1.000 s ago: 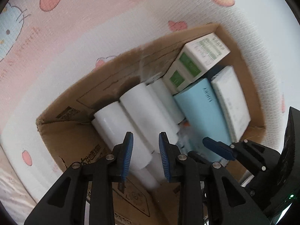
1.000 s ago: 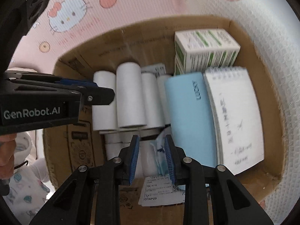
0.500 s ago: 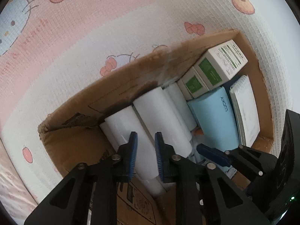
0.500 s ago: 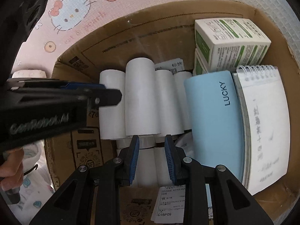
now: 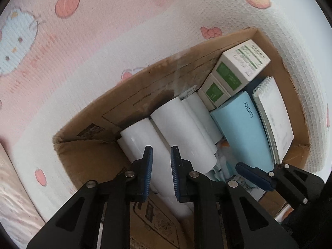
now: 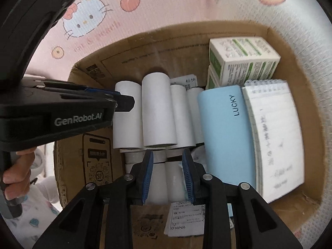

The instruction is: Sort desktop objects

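A brown cardboard box (image 6: 290, 47) holds several white paper rolls (image 6: 158, 112), a light blue LUCKY notebook (image 6: 224, 137), a white spiral notepad (image 6: 276, 137) and two green-and-white cartons (image 6: 242, 62). My right gripper (image 6: 167, 176) hovers above the rolls, jaws a little apart with nothing between them. My left gripper (image 5: 161, 174) hovers over the box's left part above the rolls (image 5: 182, 130), jaws a little apart and empty. It also shows in the right wrist view (image 6: 122, 101). The right gripper shows in the left wrist view (image 5: 253, 176).
The box (image 5: 87, 151) rests on a pink and white Hello Kitty mat (image 6: 87, 22). A white shipping label (image 6: 184, 217) sticks on the box's near wall. A hand (image 6: 14, 172) holds the left gripper's handle.
Both grippers have drawn back and up from the box, so more of it shows. The left jaws narrowed, then reopened slightly. The box contents have not moved.
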Demonstrator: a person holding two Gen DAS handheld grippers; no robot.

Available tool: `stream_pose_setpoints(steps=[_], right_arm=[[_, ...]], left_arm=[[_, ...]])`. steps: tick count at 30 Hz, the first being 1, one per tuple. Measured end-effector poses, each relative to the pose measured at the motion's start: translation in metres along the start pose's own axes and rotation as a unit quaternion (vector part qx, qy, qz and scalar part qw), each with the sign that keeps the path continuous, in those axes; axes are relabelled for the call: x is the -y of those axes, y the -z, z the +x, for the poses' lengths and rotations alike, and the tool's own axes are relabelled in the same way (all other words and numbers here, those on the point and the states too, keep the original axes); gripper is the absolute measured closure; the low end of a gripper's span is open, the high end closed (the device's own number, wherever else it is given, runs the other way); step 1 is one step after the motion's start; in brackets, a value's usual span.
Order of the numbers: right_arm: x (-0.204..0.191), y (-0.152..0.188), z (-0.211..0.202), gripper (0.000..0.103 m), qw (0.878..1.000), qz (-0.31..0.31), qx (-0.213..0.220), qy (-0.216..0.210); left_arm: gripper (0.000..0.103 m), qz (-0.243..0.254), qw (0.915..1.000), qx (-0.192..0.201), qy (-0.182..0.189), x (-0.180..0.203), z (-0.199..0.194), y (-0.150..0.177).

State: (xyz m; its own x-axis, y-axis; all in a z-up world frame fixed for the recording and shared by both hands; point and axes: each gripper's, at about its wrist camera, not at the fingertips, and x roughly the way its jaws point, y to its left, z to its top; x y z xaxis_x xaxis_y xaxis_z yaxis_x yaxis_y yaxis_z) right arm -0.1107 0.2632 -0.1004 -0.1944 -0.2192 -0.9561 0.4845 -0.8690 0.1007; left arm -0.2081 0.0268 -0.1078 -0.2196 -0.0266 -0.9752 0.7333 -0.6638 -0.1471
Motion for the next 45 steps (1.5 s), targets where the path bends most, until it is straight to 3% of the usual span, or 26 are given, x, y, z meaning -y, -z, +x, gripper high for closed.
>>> stream_pose_setpoints(steps=[6,10,12,16,21,27,33,38,45], right_arm=[[-0.014,0.014,-0.016,0.078,0.999,0.015,0.018,0.032],[-0.02,0.02,-0.028,0.078,0.996,0.041,0.037,0.065],[-0.019,0.031,-0.045,0.077,0.995,0.058,0.058,0.062],[-0.041,0.031,-0.055,0.06,0.992,0.071,0.093,0.055],[-0.068,0.044,-0.063,0.06,0.985,0.062,0.112,0.113],[-0.088,0.053,-0.082,0.06,0.98,0.071,0.126,0.136],[-0.11,0.056,-0.091,0.052,0.974,0.053,0.125,0.18],[-0.124,0.06,-0.096,0.046,0.969,0.032,0.128,0.209],[-0.118,0.066,-0.101,0.043,0.967,0.044,0.128,0.214]], left_arm=[[0.067,-0.008,0.9965,0.083,0.005,-0.005,-0.031,0.009],[0.062,-0.011,0.9897,0.143,0.0,-0.011,-0.05,0.02],[0.056,0.003,0.9851,0.172,-0.004,-0.012,-0.06,0.03],[0.047,0.033,0.9751,0.219,0.016,-0.006,-0.08,0.055],[0.046,0.039,0.9645,0.261,0.003,-0.018,-0.105,0.079],[0.045,0.025,0.9637,0.266,0.012,-0.038,-0.114,0.099],[0.036,0.06,0.9661,0.25,0.02,-0.029,-0.109,0.12],[0.035,0.103,0.9615,0.255,-0.008,-0.013,-0.112,0.133],[0.035,0.108,0.9644,0.242,0.001,-0.007,-0.111,0.136]])
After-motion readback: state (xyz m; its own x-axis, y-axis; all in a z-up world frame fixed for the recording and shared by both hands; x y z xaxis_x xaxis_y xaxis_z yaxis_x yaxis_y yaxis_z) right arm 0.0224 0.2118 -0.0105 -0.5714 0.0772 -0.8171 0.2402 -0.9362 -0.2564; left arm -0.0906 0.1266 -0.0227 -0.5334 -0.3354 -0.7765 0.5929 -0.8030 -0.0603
